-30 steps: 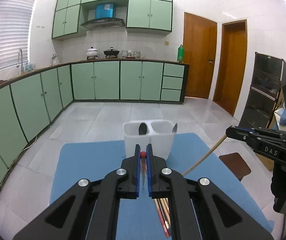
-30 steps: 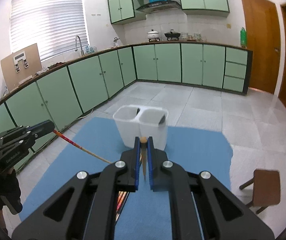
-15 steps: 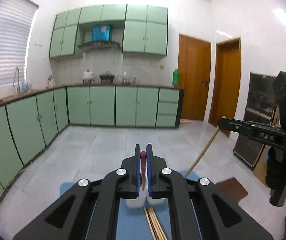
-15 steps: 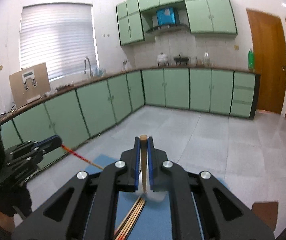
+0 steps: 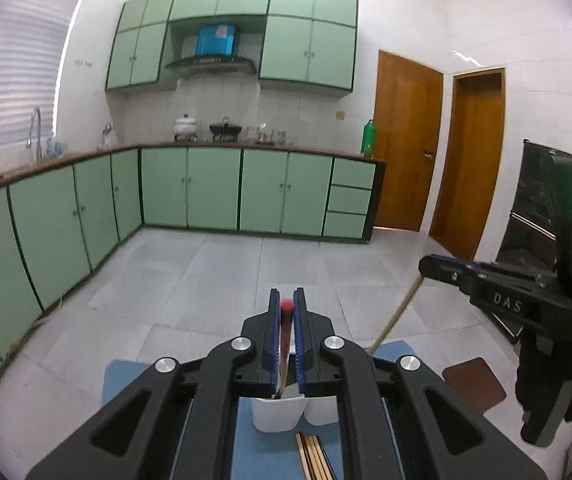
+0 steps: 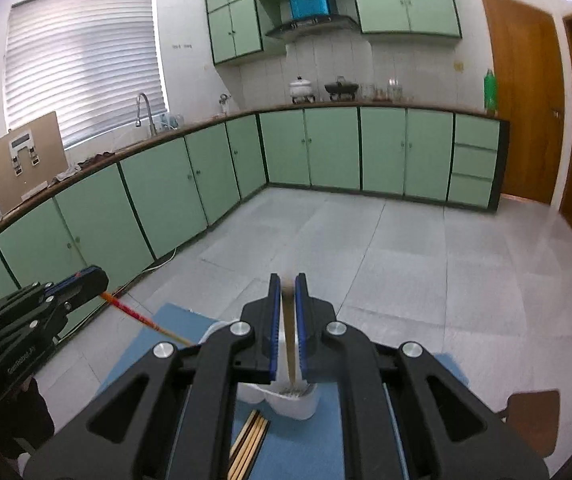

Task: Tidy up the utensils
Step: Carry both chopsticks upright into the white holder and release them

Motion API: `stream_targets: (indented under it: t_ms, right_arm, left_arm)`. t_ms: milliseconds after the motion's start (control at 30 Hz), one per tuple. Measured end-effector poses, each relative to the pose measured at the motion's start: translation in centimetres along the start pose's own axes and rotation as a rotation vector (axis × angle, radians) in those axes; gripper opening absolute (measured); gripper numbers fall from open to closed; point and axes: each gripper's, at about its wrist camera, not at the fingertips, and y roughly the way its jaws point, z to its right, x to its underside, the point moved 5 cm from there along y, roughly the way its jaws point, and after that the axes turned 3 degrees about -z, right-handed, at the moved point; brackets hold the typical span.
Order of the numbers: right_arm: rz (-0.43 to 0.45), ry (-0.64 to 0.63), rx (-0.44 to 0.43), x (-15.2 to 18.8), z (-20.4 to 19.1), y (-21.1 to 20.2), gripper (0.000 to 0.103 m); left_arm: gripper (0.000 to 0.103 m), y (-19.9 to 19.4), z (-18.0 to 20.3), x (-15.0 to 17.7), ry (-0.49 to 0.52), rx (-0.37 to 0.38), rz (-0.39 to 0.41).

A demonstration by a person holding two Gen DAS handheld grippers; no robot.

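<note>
Red-tipped chopstick (image 5: 286, 322): it stands between the left gripper (image 5: 286, 308) fingers, its lower end dipping into the left compartment of the white holder (image 5: 277, 414); the fingers are easing apart around it.
Wooden-handled utensil (image 6: 288, 328): it sits in the right gripper (image 6: 286, 292), lower end down in the holder's right compartment; these fingers are parting too, with the handle between them.
Grip, either side: I cannot tell whether the fingers press on the stems.
White holder: a second ago it stood well ahead of both grippers on the blue mat (image 5: 125, 380); now it sits low in both views, right under the fingers.
Loose chopsticks (image 6: 251, 440): a bundle lies flat on the mat just in front of the holder.
Change in view: both cameras have lifted, and far more floor and green cabinets (image 5: 213, 188) show than before.
Other gripper: each one shows at the edge of the other's view, its utensil slanting down toward the holder.
</note>
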Motion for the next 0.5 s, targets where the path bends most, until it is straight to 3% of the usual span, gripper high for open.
stream_targets:
  t_ms: [100, 333, 400, 500]
  right_arm:
    - [0.002, 0.010, 0.007, 0.8, 0.3, -0.2, 0.023]
    - [0.042, 0.046, 0.036, 3.6, 1.1, -3.1, 0.044]
    - [0.054, 0.055, 0.040, 5.1, 1.3, -4.2, 0.055]
    - [0.057, 0.059, 0.053, 8.0, 1.2, -5.6, 0.062]
  left_arm:
    - [0.031, 0.0, 0.0, 0.7, 0.001, -0.004, 0.000]
    - [0.045, -1.8, -0.7, 2.9, -0.018, -0.020, 0.007]
    - [0.053, -2.7, -0.9, 3.7, -0.022, -0.031, 0.017]
    - [0.060, -3.9, -0.8, 5.8, -0.019, -0.059, 0.016]
